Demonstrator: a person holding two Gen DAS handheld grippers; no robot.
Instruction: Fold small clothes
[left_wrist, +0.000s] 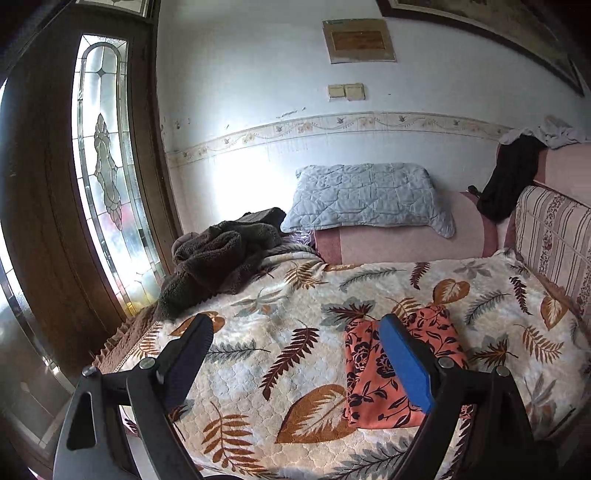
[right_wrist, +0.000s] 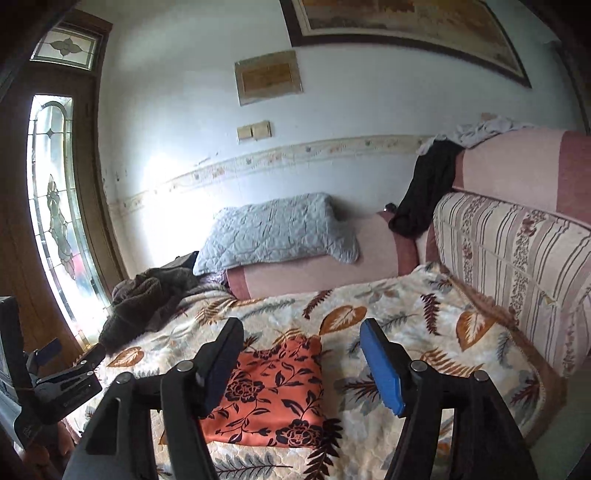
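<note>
Orange cloth (right_wrist: 273, 391) looks folded, I think, below your right gripper (right_wrist: 303, 358) and beside your left gripper (left_wrist: 295, 354); both jaws are spread and empty, so a low poke could mess it.

Right gripper (right_wrist: 301, 345) spread wide, empty, above blanket (right_wrist: 406, 325). Folded orange floral cloth (right_wrist: 273, 395) lies flat on blanket, partly behind left finger. Left gripper (right_wrist: 74, 354) at far left edge, state unclear. Grey pillow (right_wrist: 273, 232) on sofa arm, dark garment (right_wrist: 147, 299) heaped by door
</note>
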